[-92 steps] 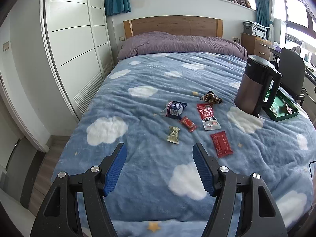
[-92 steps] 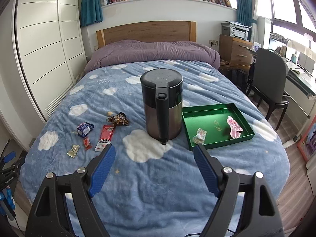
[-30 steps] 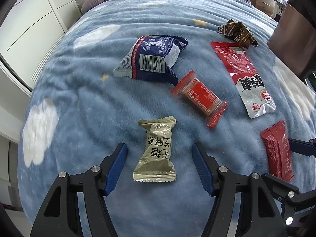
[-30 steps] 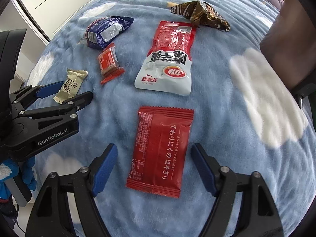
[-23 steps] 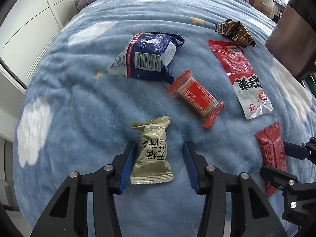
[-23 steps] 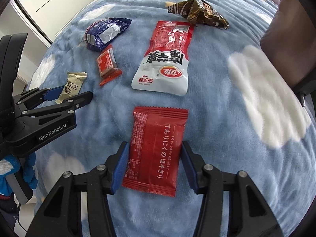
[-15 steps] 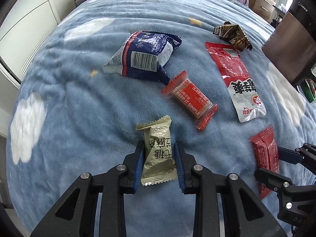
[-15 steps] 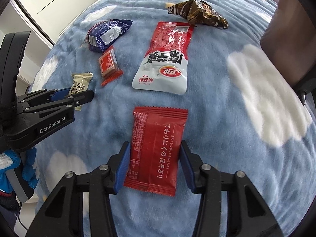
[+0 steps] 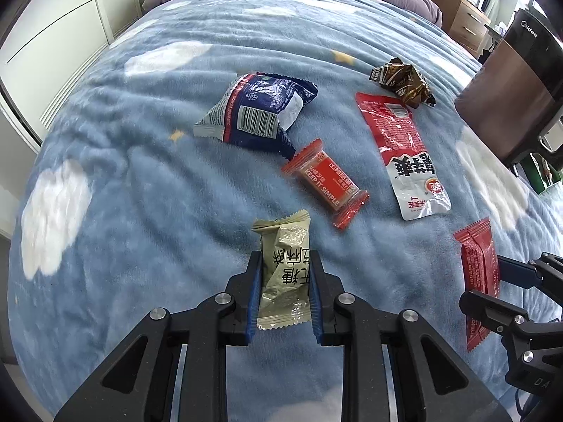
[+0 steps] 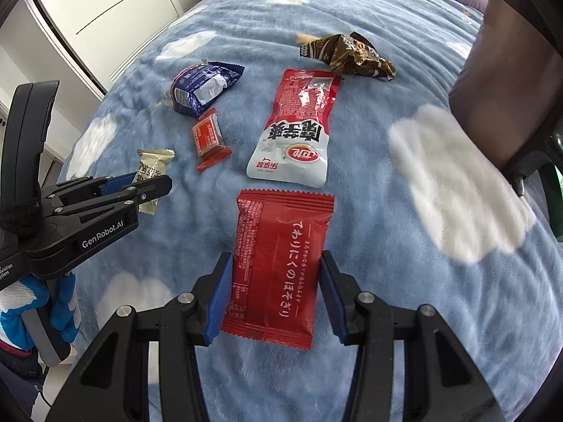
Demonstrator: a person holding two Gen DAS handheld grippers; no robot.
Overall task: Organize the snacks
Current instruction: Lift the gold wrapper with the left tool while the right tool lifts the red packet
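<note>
My left gripper (image 9: 285, 258) is shut on an olive-gold candy wrapper (image 9: 285, 267), its blue pads pinching the wrapper's sides just above the blue cloud blanket (image 9: 140, 176). In the right wrist view the same gripper (image 10: 140, 183) shows at the left with the candy (image 10: 151, 163) in it. My right gripper (image 10: 275, 256) is shut on a flat red packet (image 10: 281, 256) with white lettering. On the blanket beyond lie a blue packet (image 9: 257, 109), a small red bar (image 9: 325, 183), a long red-and-white pouch (image 9: 404, 147) and a crumpled brown wrapper (image 9: 401, 81).
A dark kettle (image 9: 513, 88) stands on the bed at the right, with the edge of a green tray (image 9: 542, 179) behind it. White wardrobe doors (image 10: 123, 17) run along the bed's left side. A gloved hand (image 10: 42, 302) holds the left gripper.
Both grippers closed from wide open, the left onto the olive-gold candy and the right onto the red packet. Both snacks now sit a little higher off the blanket.
</note>
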